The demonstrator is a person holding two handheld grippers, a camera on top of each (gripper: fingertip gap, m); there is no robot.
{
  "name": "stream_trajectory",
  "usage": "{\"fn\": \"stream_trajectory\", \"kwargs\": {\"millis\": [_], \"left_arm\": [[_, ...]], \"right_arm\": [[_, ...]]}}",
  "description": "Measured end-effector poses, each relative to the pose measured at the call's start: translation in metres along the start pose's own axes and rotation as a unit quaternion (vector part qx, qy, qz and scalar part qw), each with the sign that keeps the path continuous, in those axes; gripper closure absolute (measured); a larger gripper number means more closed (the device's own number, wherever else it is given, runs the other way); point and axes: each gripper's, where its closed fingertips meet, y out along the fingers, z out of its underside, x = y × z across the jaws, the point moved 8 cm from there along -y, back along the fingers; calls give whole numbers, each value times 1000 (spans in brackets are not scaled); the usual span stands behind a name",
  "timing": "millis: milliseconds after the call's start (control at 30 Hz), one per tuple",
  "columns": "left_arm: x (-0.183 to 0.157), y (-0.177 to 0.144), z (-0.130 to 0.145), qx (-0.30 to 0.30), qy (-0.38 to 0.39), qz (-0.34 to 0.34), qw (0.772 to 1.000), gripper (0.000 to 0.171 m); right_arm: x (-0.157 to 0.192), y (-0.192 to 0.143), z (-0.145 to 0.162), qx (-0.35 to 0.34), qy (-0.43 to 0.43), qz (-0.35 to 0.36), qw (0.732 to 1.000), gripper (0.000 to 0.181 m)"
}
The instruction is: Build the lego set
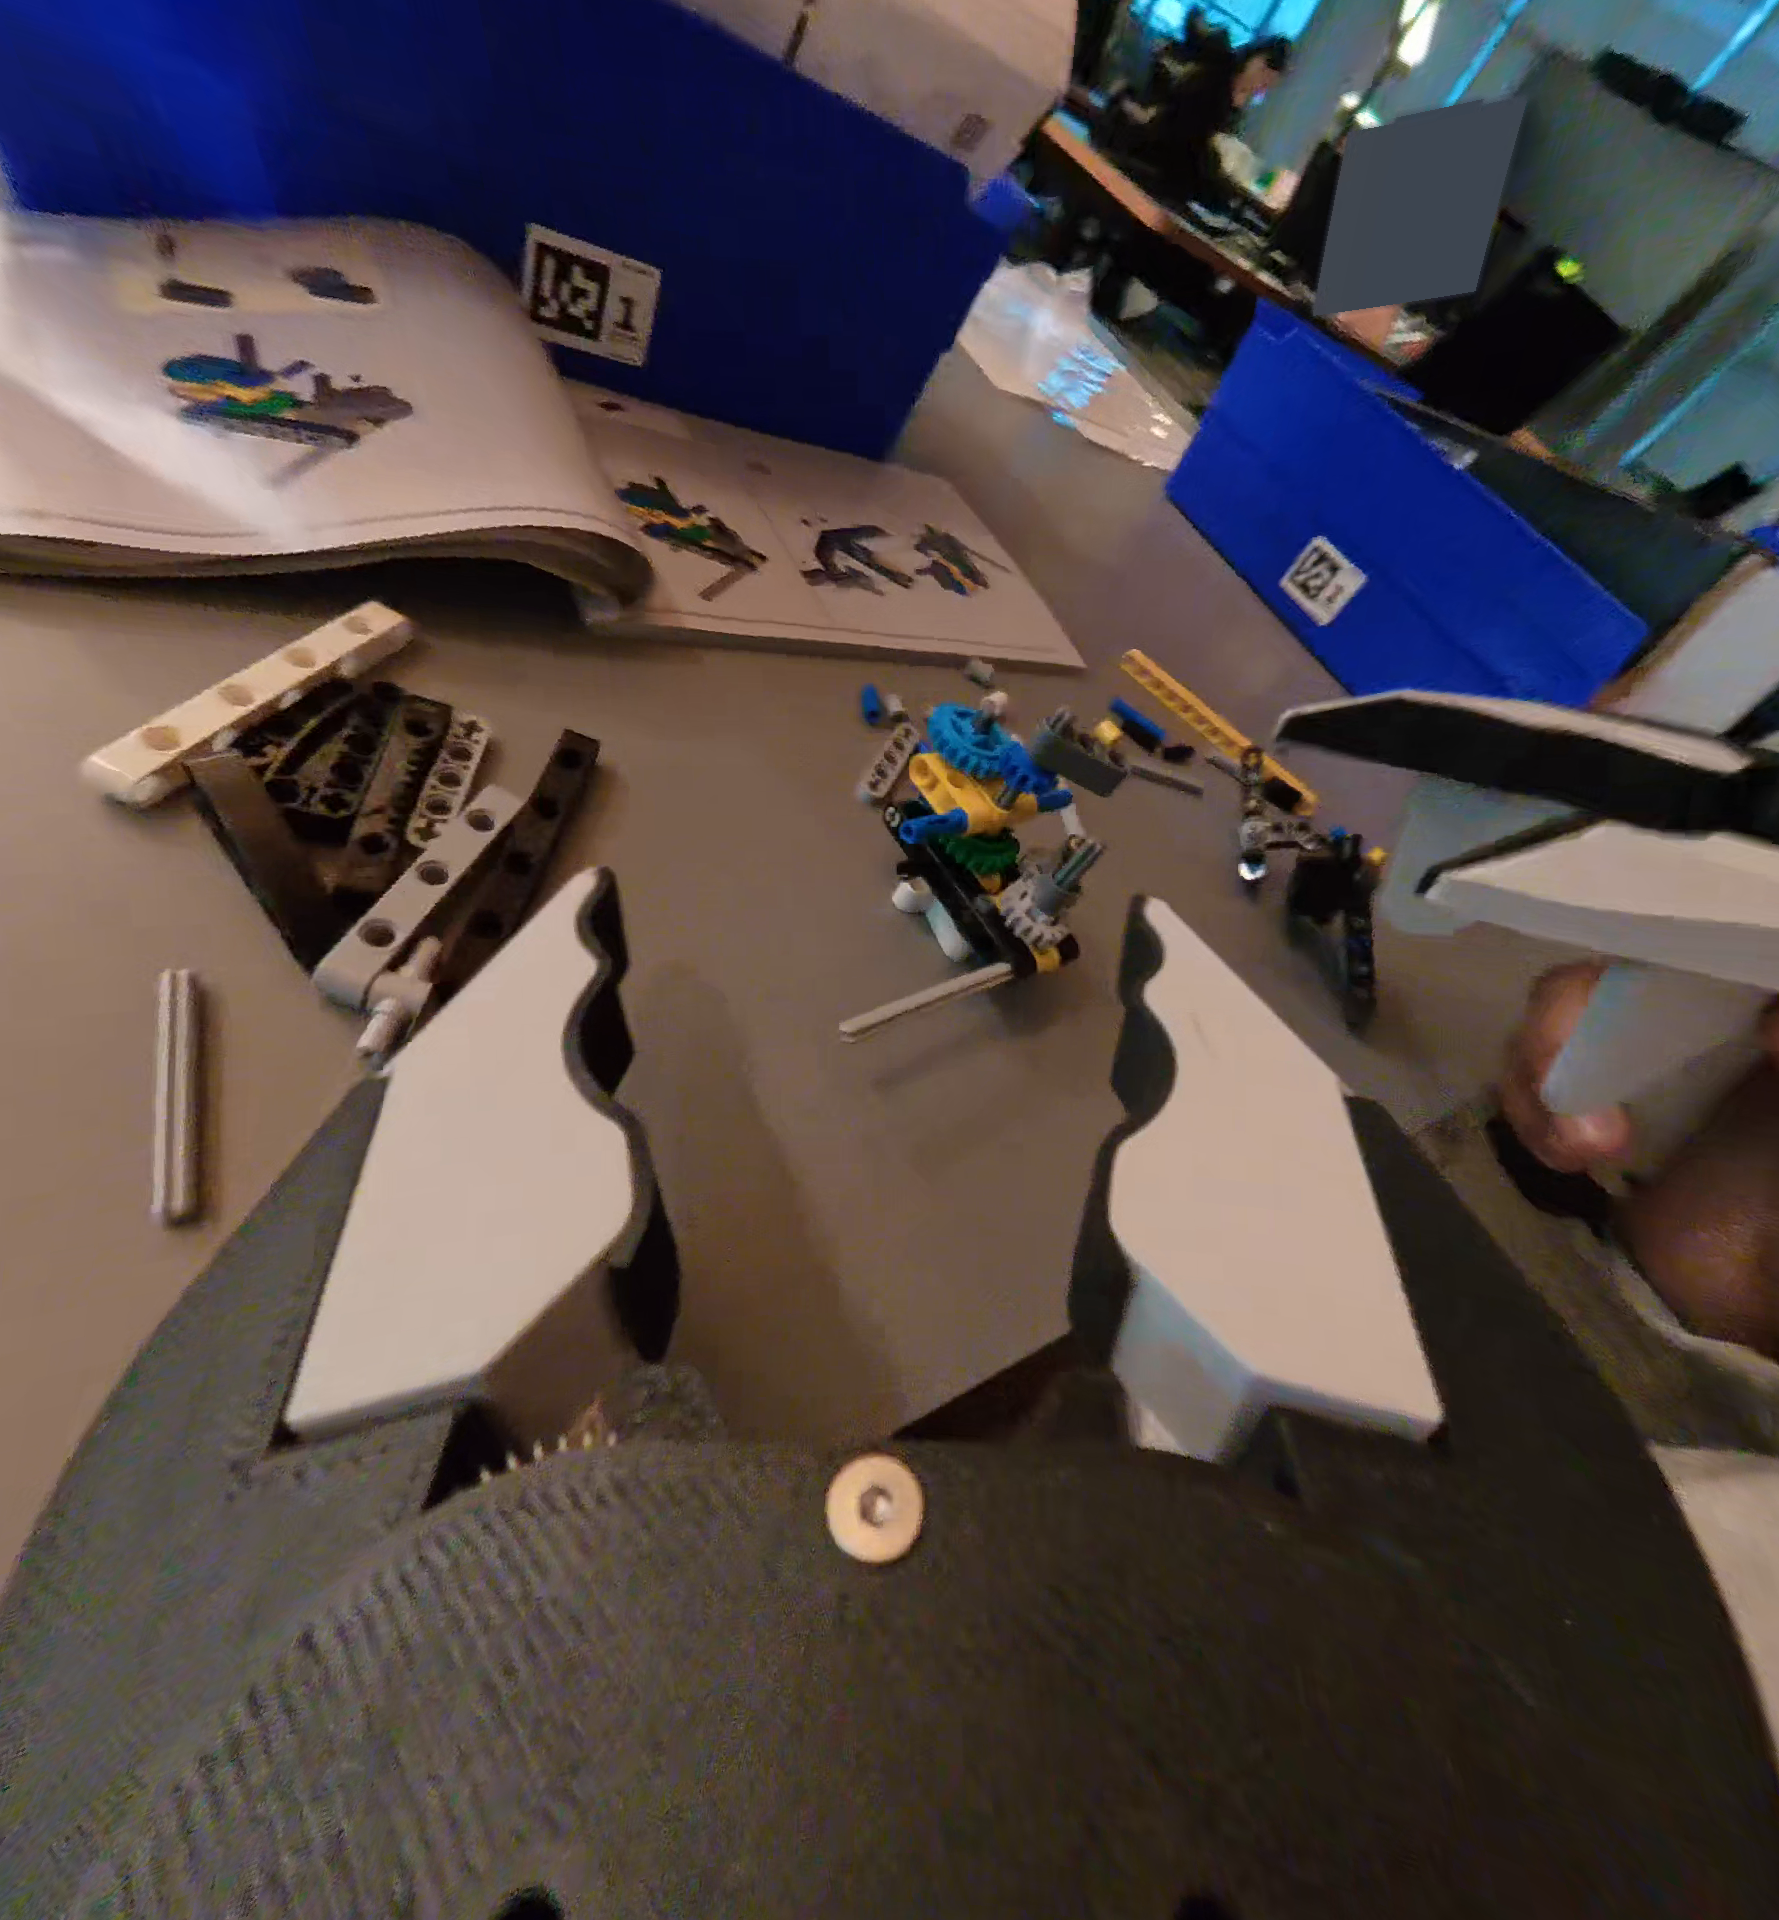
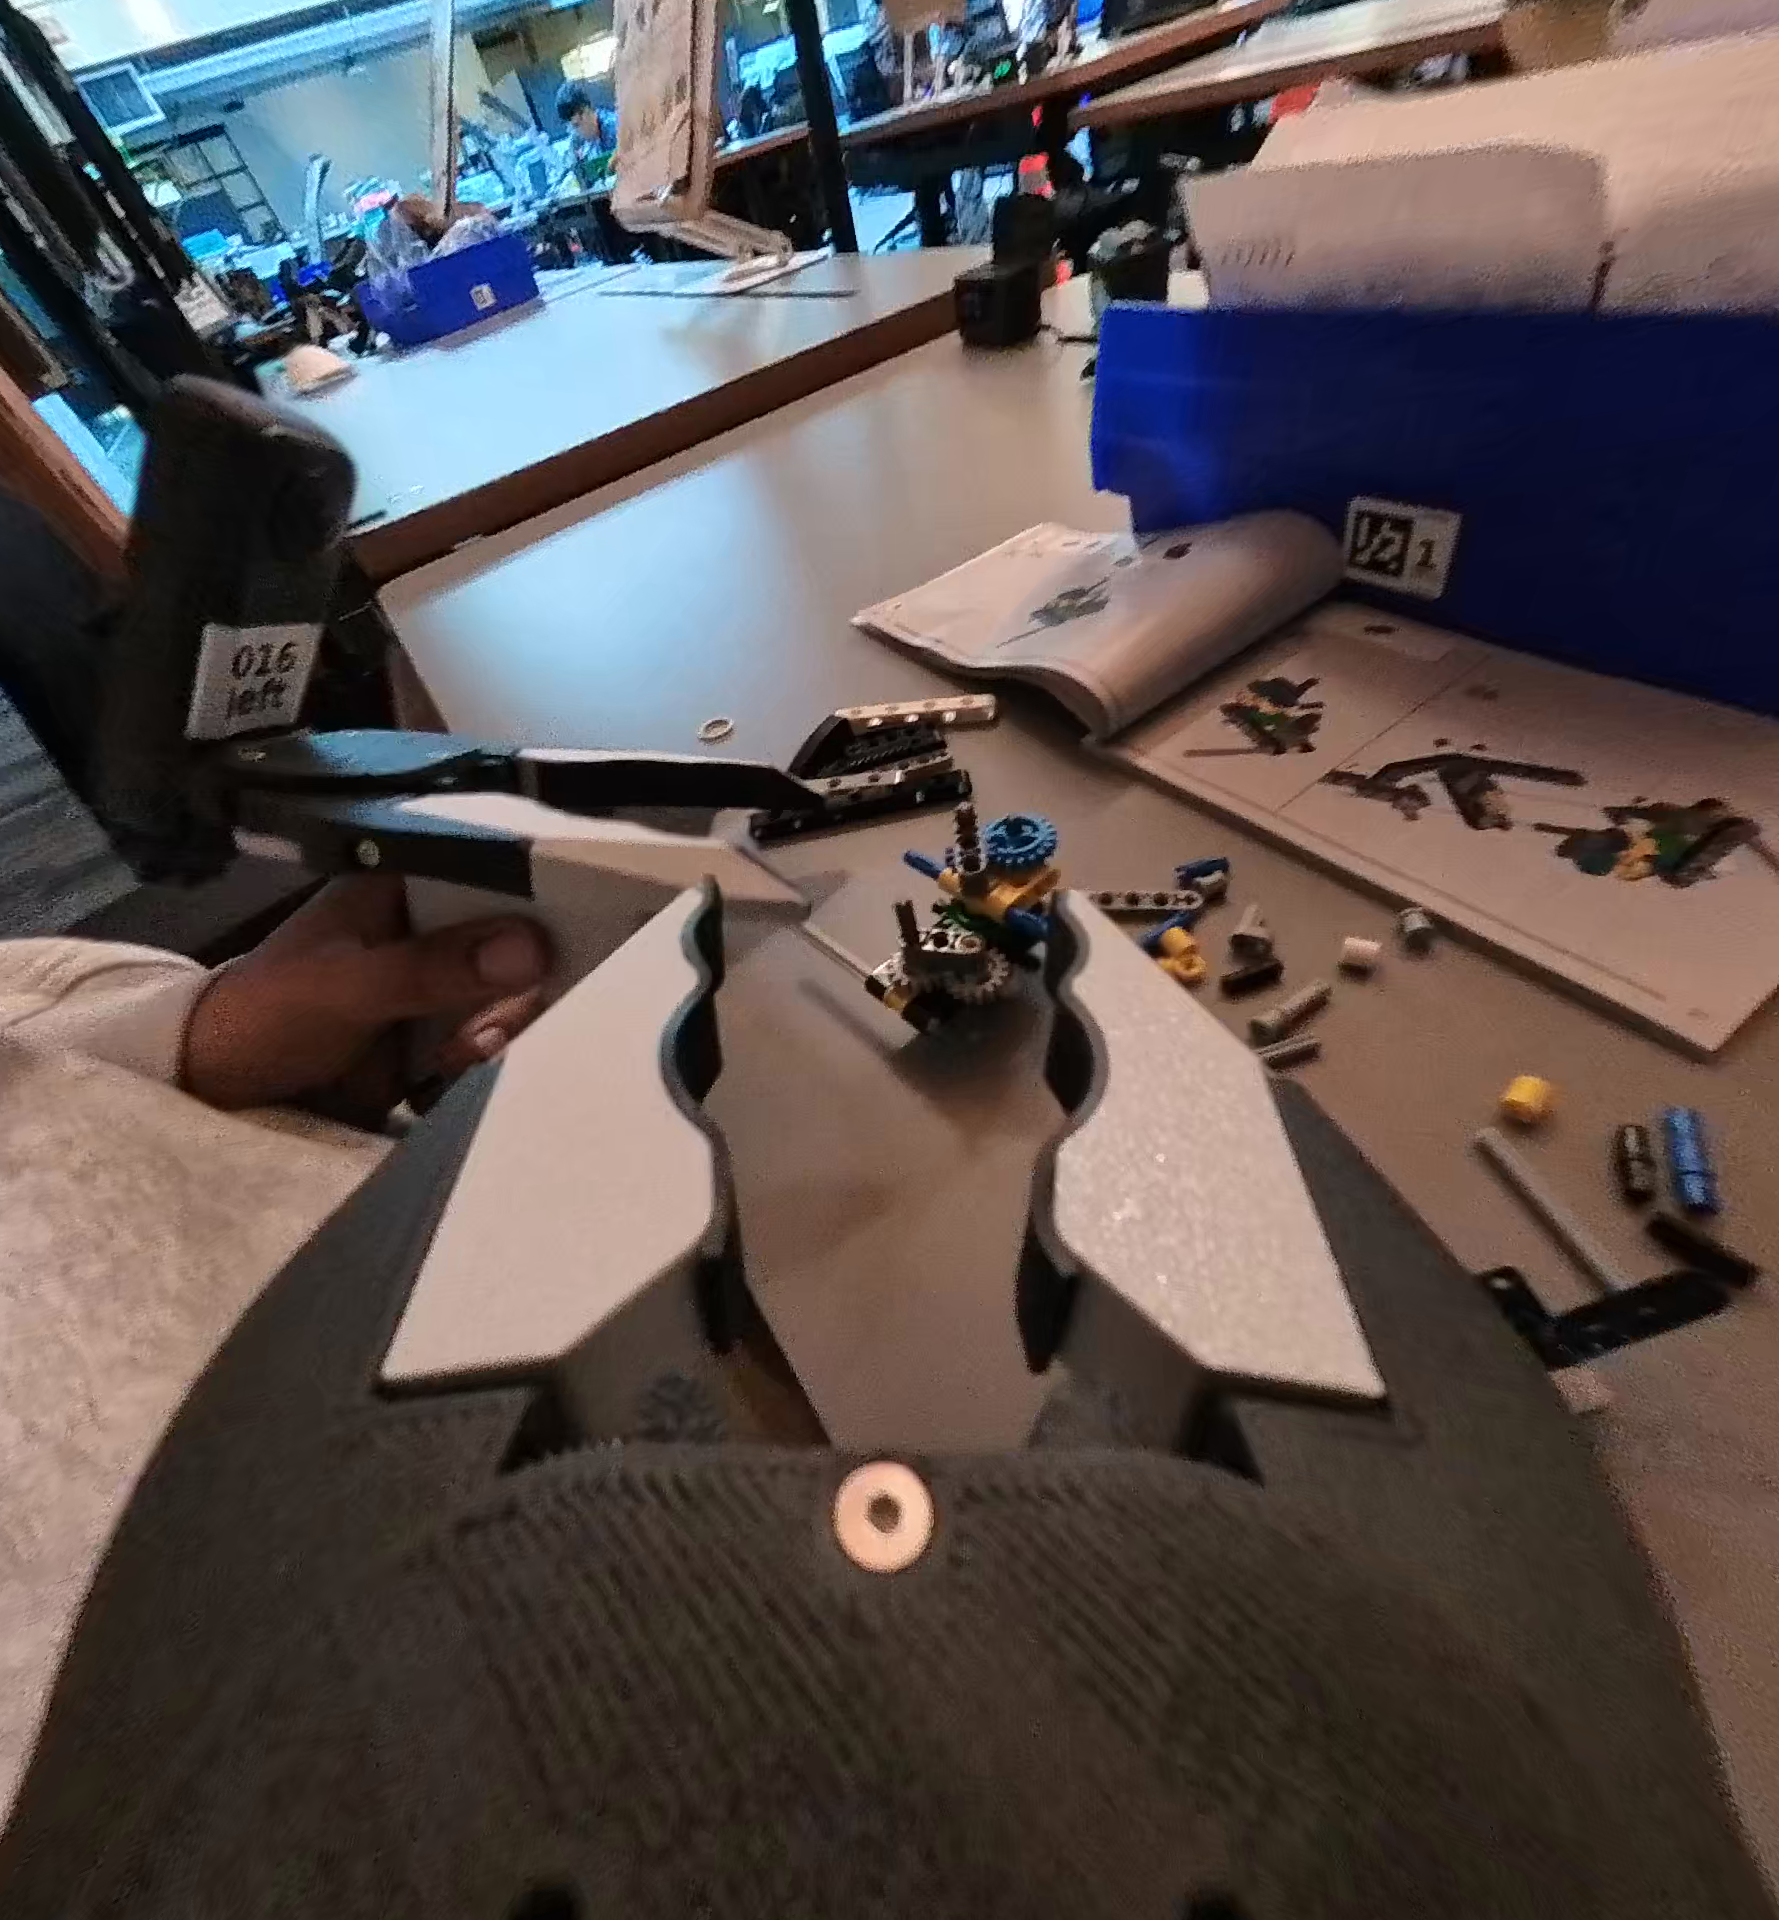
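A small lego assembly (image 1: 989, 831) with a blue gear, yellow parts and grey gears stands on the grey table; it also shows in the right wrist view (image 2: 978, 925). My left gripper (image 1: 874, 904) is open and empty, just short of the assembly. My right gripper (image 2: 885, 899) is open and empty, with its tips on either side of the assembly's near end, apart from it. The right gripper also shows at the right of the left wrist view (image 1: 1352, 805). The left gripper shows at the left of the right wrist view (image 2: 807, 842).
A pile of black and white beams (image 1: 365, 790) and a grey axle (image 1: 176, 1091) lie to the left. An open instruction booklet (image 2: 1384, 790) lies before a blue bin (image 2: 1487, 447). Loose pins and axles (image 2: 1643, 1143), a black beam (image 2: 1633, 1309) and a second small assembly (image 1: 1321, 873) lie right. Measured from the fingertips, the grey axle (image 1: 176, 1091) is 7 cm or so from the left gripper and 20 cm from the right.
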Motion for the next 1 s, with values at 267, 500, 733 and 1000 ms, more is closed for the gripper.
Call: {"fn": "stream_trajectory", "kwargs": {"millis": [267,500,733,1000], "left_arm": [[-7,-14,-12,-16,56,-104,993,63],[-39,-14,-29,-28,100,-165,981,71],[-57,-15,-48,-27,66,-173,982,98],[-55,-12,-62,2,55,-149,987,111]], "right_arm": [[-14,-22,-8,-40,-42,70,996,128],[-37,-52,-15,-113,-6,107,988,124],[-62,-82,-21,-135,9,156,978,116],[-78,-85,-9,-74,55,122,988,137]]}}
